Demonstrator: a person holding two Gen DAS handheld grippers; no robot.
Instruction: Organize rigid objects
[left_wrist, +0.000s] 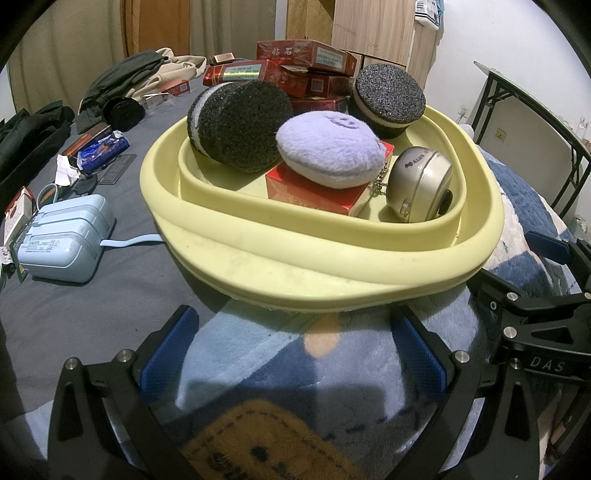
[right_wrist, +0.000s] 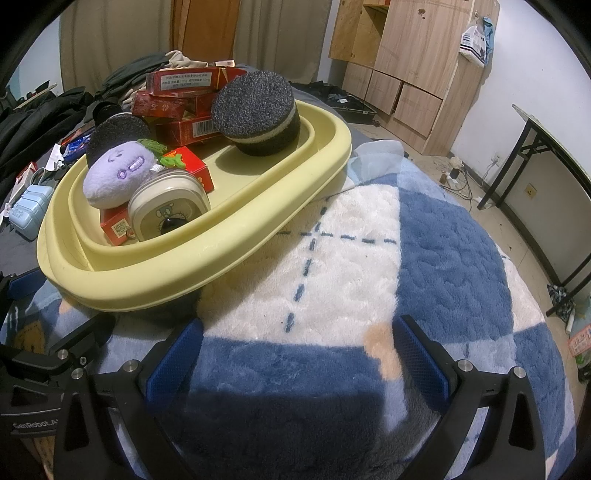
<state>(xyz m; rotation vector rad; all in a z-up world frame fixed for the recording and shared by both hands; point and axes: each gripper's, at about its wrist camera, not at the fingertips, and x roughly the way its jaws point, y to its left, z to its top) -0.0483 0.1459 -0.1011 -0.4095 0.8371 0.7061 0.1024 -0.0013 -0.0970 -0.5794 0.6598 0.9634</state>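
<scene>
Both tongs are wide apart and hold nothing: left tongs (left_wrist: 291, 343) hover over the blanket (right_wrist: 351, 236) just short of the yellow basin (left_wrist: 369, 269); right tongs (right_wrist: 295, 354) sit further toward the bed's right edge, clear of it.

The basin rests on the bed, partly on the blanket, partly on the grey sheet (left_wrist: 92, 314). Inside: two black foam discs (left_wrist: 236, 125) (left_wrist: 388, 96), a purple plush (left_wrist: 328, 147) lying on a red box (left_wrist: 314, 188), and a silver tape measure (left_wrist: 421, 184) standing on edge against the right wall.

Handling, as I judge it:
- Red box: stiff card, light, flat faces. Pinch across the short sides. The plush is on top and will slide off, so clear it first.
- Tape measure: hard shell, probably the heaviest piece, smooth and curved. Grip across the flat faces, not the rim, or it'll squirt out.
- Foam discs: very light, compressible. Grip the edge band lightly.
- Basin: looks like soft folded silicone, so the rim will likely flex; don't lift it loaded by one side.

More red cartons (left_wrist: 306, 55) are stacked behind the basin, and a blue charger (left_wrist: 66, 240) lies near the bed's left edge.
</scene>
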